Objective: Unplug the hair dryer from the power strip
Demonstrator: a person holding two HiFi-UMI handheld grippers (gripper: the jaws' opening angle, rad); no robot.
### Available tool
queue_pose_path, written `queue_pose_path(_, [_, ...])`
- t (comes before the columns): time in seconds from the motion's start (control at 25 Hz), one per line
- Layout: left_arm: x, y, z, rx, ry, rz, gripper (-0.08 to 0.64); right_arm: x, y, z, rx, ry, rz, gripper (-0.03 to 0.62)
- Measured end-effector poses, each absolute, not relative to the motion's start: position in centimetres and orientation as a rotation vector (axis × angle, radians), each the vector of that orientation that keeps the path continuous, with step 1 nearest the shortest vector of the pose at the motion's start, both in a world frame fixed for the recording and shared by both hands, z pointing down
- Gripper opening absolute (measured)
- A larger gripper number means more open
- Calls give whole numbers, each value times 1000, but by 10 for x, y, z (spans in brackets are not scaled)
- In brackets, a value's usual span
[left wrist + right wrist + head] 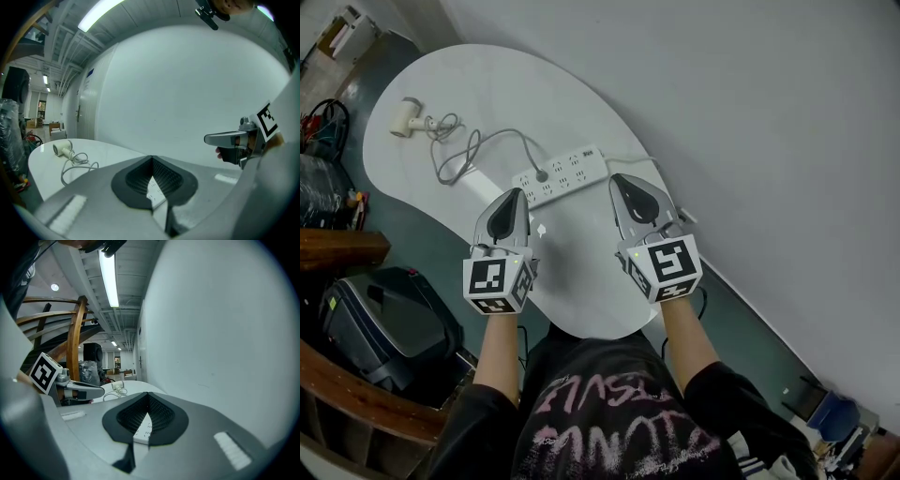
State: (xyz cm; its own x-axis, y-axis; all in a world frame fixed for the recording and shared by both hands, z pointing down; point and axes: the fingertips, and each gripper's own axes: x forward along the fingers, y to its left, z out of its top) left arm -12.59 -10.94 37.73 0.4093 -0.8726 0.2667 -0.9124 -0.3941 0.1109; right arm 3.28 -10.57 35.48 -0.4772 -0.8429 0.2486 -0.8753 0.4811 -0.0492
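Right gripper (619,183), power strip (561,174) near table (581,281) edge

White wall (220,333), ceiling strip light (108,277)

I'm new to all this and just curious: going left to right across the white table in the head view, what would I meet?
Small white hair dryer → its looped grey cord → long white power strip → grey right gripper, jaws together.

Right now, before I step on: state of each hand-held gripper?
Left hand-held gripper: closed, holding nothing.
Right hand-held gripper: closed, holding nothing.
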Motion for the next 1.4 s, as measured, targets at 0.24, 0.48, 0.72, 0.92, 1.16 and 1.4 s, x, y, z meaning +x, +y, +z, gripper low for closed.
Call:
queue_pose_path(0.24, [-125, -110, 386, 2410, -1576, 269, 0, 29, -111, 364, 1452, -2542, 274, 21])
queue_pose_path(0.48, [-126, -114, 395, 2394, -1581, 279, 0, 27, -116, 374, 1428, -2545, 288, 21])
queue_pose_path(0.72, [-125, -115, 402, 2395, -1574, 304, 0, 24, -117, 382, 1413, -2539, 302, 21])
queue_pose_path(0.92, [-125, -115, 412, 2388, -1561, 314, 0, 20, -119, 392, 1392, -2537, 321, 21])
queue_pose_path(1.16, [-126, -117, 418, 2372, -1562, 323, 0, 18, -122, 398, 1376, -2540, 328, 21])
queue_pose_path(1.4, [-127, -116, 428, 2351, -1561, 335, 0, 12, -122, 407, 1355, -2543, 348, 21])
